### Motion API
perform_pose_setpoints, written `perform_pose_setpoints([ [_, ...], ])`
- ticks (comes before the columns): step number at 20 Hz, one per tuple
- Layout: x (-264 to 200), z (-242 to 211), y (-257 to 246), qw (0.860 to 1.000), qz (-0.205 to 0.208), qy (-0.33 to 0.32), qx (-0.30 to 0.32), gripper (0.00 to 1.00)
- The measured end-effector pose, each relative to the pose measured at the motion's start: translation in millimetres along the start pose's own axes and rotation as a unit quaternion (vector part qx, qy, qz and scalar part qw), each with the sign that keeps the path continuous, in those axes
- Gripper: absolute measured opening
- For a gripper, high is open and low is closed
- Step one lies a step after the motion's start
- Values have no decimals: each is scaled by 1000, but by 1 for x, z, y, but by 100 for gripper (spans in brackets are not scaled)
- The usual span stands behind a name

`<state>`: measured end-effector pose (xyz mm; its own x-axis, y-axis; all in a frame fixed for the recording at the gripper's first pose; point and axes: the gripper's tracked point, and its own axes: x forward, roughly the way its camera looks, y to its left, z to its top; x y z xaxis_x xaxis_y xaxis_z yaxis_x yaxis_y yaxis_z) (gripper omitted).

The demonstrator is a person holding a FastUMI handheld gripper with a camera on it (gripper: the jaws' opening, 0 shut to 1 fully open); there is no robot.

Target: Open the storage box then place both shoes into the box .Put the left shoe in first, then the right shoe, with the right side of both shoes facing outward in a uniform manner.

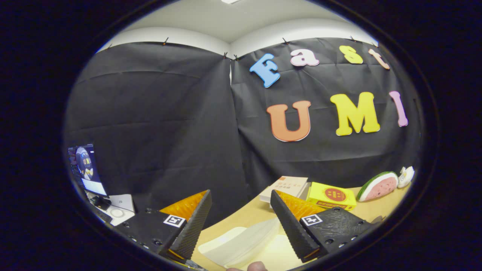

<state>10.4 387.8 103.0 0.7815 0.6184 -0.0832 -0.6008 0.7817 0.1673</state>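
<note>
Above a tan wooden table (241,216) in a cloth-walled booth, the gripper (241,210) hangs with its two fingers spread wide and nothing caught between them, seen from the camera riding on it. Between and just below the fingers lies one translucent white storage box (241,242), its pale lid surface tilted and its near rim running under the right finger (292,222); whether the lid is latched cannot be told. A fingertip of a person's hand (258,266) shows at the box's near edge. Beyond the fingers, toward the black cloth wall (158,120), the tabletop is bare up to its curved far edge, leaving open room ahead of the left finger (194,222). Along the back right of the table stand four items in a loose row: one white book (286,186), one yellow box (331,195) just beside it, one watermelon-slice toy (378,185), and one small white figure (406,176) touching or nearly touching the toy. Off the table, beyond the left finger, one monitor (84,167) sits above one white device (116,210).
</note>
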Motion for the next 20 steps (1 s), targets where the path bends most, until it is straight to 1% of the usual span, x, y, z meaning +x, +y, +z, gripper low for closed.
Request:
perform_pose_setpoints([
  [8, -96, 0, -111, 998, -63, -21, -16, 96],
  [11, -132, -7, -174, 993, -115, -20, -22, 96],
  [13, -156, -11, -217, 987, -155, -20, -32, 95],
  [16, -189, -22, -274, 979, -201, -6, -38, 96],
  [18, -208, -31, -313, 972, -234, 6, -27, 95],
  [20, -220, -52, -342, 967, -252, 30, -9, 95],
])
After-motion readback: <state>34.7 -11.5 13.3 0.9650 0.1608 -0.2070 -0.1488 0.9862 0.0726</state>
